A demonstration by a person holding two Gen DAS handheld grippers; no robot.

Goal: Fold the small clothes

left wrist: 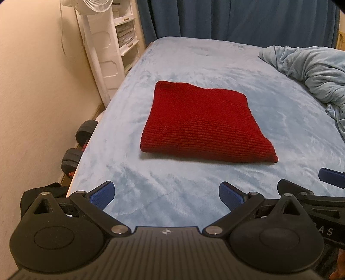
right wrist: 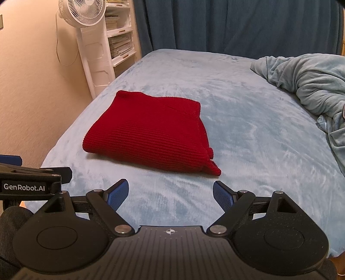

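- A beige wall (left wrist: pixel 32 86) runs along the left side of the bed, with a narrow gap between them where two dark dumbbells (left wrist: pixel 72 159) lie on the floor.
- A white standing fan (right wrist: pixel 83 13) and a white shelf unit (left wrist: pixel 127 32) stacked with papers stand near the bed's far-left corner; a thin cord hangs down the wall beside the fan.
- The left gripper (left wrist: pixel 166 193) hovers over the bed's near edge, its black linkage arms wide and its blue ribbed fingers (left wrist: pixel 102 193) spread apart with nothing between them.
- The bed (left wrist: pixel 194 193) wears a pale blue, plush cover, brushed into faint swirls; bare cover lies open on every side of the garment.
- The red knit garment (left wrist: pixel 200 122), ribbed and thick, lies folded into a rough square left of the bed's middle, nearer the left edge, clear of both grippers; one corner pokes out at its near right.
- The right gripper (right wrist: pixel 170 193) sits just beside the left one over the same near edge, its fingers likewise spread and holding nothing.
- A crumpled pale blue blanket (right wrist: pixel 308 86) is heaped along the bed's right edge, well apart from the garment.
- Dark blue curtains (right wrist: pixel 237 23) hang in folds behind the far edge.
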